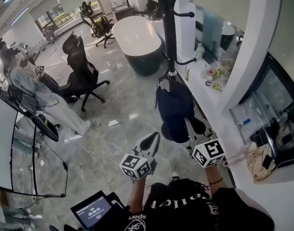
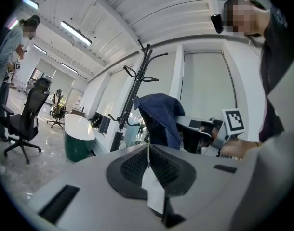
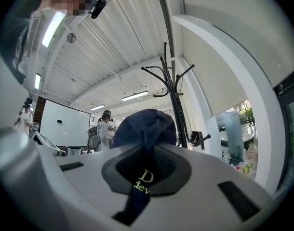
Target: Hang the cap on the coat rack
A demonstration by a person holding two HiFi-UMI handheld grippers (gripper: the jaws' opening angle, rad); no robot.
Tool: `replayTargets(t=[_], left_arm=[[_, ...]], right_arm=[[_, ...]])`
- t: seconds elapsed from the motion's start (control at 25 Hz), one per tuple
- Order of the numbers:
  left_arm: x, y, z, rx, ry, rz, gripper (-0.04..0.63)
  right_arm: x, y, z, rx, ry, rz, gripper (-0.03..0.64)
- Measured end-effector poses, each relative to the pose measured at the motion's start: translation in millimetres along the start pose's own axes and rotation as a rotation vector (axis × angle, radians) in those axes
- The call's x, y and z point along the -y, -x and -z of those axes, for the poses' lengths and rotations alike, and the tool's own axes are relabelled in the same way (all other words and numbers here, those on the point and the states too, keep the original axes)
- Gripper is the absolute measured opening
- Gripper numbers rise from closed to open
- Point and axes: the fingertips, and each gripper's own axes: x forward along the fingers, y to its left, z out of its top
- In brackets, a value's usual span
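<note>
Both fingers of your right gripper [image 3: 146, 170] clamp the navy cap [image 3: 146, 124]; the coat rack [image 3: 172, 95] rises just beyond it, hooks higher, while your left gripper [image 2: 149, 172] pinches a white slip [image 2: 154, 191].

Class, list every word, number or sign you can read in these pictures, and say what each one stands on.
"D", with "dev" beneath: gold letters on the dark navy fabric cap, cut off.
White print on the person's black shirt: upside down, unreadable.
Figures on the small dark screen: too small.
</note>
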Motion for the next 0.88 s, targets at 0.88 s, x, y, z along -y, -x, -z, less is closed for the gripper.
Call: replayTargets(t=[0.88], left_arm=[[-74,-69,-31,-0.029,0.012,0.021,0.006]], right_arm=[[50,-96,60,-0.150,-0.027,0.041,0.025]])
